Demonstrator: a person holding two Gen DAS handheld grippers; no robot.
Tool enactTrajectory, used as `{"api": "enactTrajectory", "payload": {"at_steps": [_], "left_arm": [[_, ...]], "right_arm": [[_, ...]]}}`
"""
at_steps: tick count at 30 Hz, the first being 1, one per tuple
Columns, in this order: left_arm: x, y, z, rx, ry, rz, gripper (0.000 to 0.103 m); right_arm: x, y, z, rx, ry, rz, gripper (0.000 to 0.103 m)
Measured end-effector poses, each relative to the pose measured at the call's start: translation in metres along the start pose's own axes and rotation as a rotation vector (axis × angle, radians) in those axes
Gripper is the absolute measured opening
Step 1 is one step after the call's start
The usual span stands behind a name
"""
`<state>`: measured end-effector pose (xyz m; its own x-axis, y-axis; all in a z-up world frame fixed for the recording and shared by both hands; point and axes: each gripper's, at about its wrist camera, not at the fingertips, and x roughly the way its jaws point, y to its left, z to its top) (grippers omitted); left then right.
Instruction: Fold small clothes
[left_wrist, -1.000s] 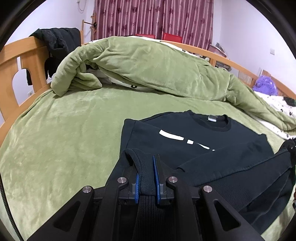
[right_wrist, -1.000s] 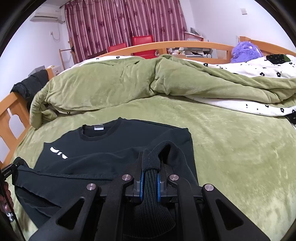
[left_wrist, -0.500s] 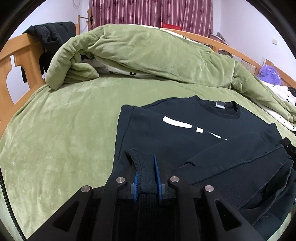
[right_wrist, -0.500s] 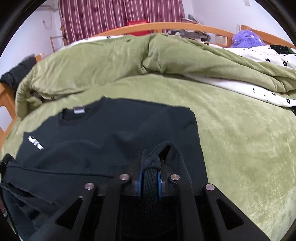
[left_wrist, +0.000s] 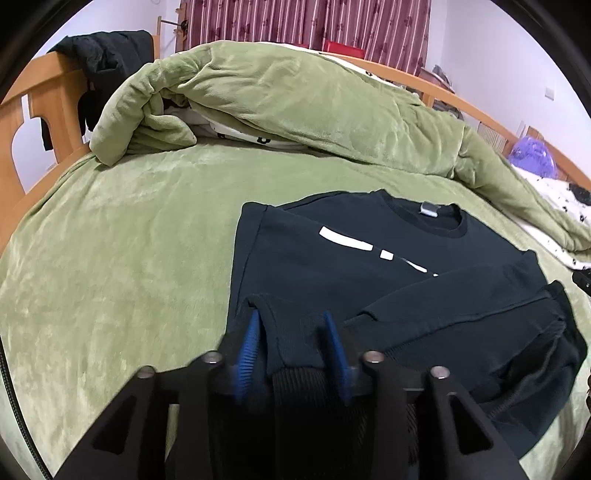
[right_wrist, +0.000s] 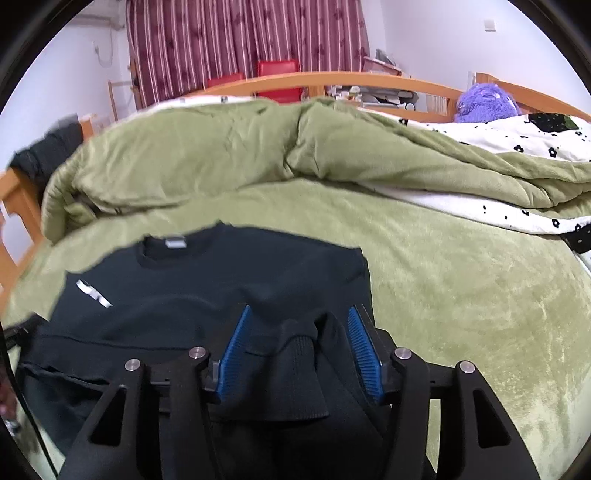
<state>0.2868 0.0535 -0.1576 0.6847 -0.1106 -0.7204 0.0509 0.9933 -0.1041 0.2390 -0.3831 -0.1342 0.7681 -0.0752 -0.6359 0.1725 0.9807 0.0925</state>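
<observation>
A black sweatshirt (left_wrist: 332, 258) with a white chest mark and a grey neck label lies on the green bedspread, sleeves folded across its body. Its ribbed hem is doubled up toward the chest. My left gripper (left_wrist: 291, 332) is over the hem's left corner; its jaws are opening, and a fold of hem sits loose between the blue pads (left_wrist: 248, 343). In the right wrist view the sweatshirt (right_wrist: 221, 273) fills the lower left. My right gripper (right_wrist: 299, 332) is over the hem's right corner, jaws opening, with the ribbed cuff-like fold lying slack between them, clear of both pads (right_wrist: 364, 354).
A bunched green duvet (left_wrist: 295, 103) lies across the far side of the bed, over white flowered bedding (right_wrist: 517, 136). A wooden bed frame (left_wrist: 48, 96) with a dark garment (left_wrist: 107, 48) hung on it stands at the left. A purple plush toy (right_wrist: 487, 103) sits far right.
Both grippers were shut on the ribbed hem; both now have their pads spread apart and the hem folds lie released between them.
</observation>
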Motion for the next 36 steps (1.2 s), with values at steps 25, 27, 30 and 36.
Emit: {"api": "enactTrajectory", "payload": {"at_steps": [25,27,30,36], "left_arm": [[-0.063,0.007,-0.050,0.065,-0.014,-0.104,0.052],[-0.060,0.000,-0.053,0.090,-0.009,-0.099,0.052],[-0.050,-0.006,-0.056,0.110,0.016,-0.104,0.052],[-0.029,-0.013,-0.061,0.141,0.061,-0.103,0.052]], "right_arm": [[-0.023,0.008,-0.057,-0.111,0.129,0.038,0.055],[-0.018,0.013,-0.059,-0.126,0.137,0.039,0.055],[-0.011,0.019,-0.061,-0.140,0.146,0.038,0.055],[0.006,0.019,-0.064,-0.131,0.179,0.026,0.055]]}}
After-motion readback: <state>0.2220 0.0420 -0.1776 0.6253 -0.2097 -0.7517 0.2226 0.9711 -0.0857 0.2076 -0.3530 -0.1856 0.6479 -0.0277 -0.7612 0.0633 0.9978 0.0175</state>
